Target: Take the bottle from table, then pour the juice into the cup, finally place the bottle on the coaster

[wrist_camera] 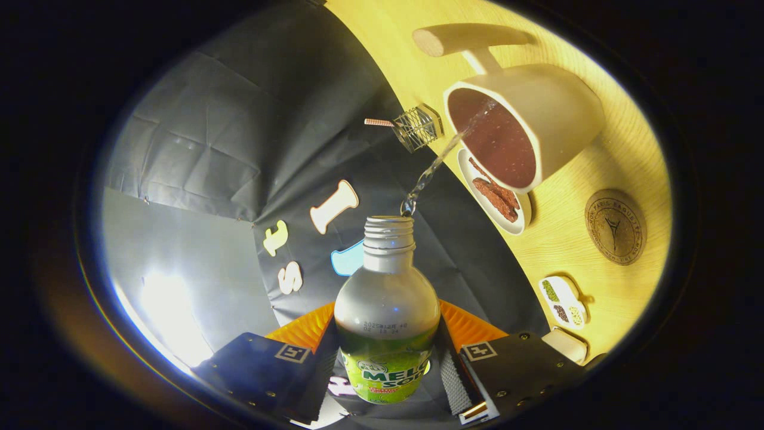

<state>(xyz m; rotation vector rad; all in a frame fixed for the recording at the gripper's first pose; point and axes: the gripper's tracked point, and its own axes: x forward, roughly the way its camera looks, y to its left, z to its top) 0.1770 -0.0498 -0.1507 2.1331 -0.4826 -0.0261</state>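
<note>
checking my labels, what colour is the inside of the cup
Reddish-brown and speckled inside the white cup, clearest in the gripper view.

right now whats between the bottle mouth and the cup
In the gripper view, a thin stream of liquid runs from the mouth of the bottle, held between the gripper fingers, into the cup. Nothing else lies there.

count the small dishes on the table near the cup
2. One dish holding brown strips lies right beside the cup, partly behind its rim. A smaller dish with three fillings lies past the coaster. Others may be hidden. The hand-held gripper clamps the bottle.
</note>
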